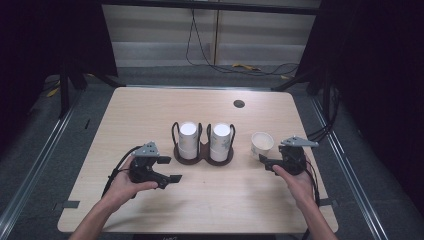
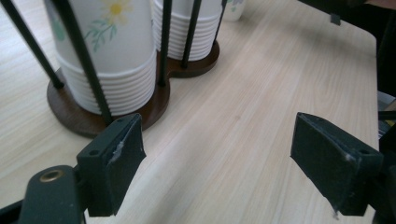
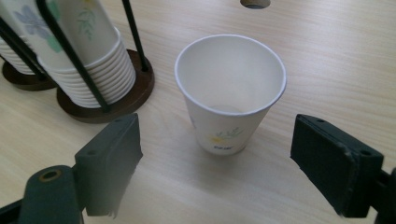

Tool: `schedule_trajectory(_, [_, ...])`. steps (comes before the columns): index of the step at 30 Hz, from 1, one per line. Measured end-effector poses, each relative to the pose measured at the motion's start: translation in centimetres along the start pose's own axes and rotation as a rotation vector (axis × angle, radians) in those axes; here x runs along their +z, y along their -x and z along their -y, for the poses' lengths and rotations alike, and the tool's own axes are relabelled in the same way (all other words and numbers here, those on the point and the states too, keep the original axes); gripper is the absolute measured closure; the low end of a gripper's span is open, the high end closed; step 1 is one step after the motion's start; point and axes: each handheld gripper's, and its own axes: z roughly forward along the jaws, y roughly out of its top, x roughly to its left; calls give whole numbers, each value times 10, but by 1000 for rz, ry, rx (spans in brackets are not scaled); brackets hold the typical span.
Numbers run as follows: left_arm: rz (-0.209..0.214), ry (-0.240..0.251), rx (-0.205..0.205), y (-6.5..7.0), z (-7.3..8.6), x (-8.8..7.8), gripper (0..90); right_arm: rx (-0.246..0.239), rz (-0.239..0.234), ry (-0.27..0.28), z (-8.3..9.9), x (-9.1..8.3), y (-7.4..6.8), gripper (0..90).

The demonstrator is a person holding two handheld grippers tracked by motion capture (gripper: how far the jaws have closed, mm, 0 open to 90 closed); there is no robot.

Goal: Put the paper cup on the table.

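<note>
Your right hand-held gripper (image 3: 217, 163) sits jaws apart before the upright white paper cup (image 3: 229, 91), ready to straddle it; your left hand-held gripper (image 2: 217, 163), jaws likewise apart, idles beside the dark wooden two-stack cup holder (image 2: 88, 114) mid-tabletop (image 1: 150, 110).

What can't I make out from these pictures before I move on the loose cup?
- Cup stacks: tops cut off by the upper edge in both gripper views, so no cup count.
- Loose cup: its far side is turned away in the right gripper view; too small in the high view for its print.
- Holder base: front only; cups hide the rest.
</note>
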Motion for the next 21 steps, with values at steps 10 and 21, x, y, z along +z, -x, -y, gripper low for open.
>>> schedule_trajectory(10, [-34,-6,-38,0,18,-6,172,6,-37,7,20,-19,-25,181])
schedule_trajectory(21, [-48,-8,-55,-4,44,-11,199,10,-59,-22,49,-12,-38,187])
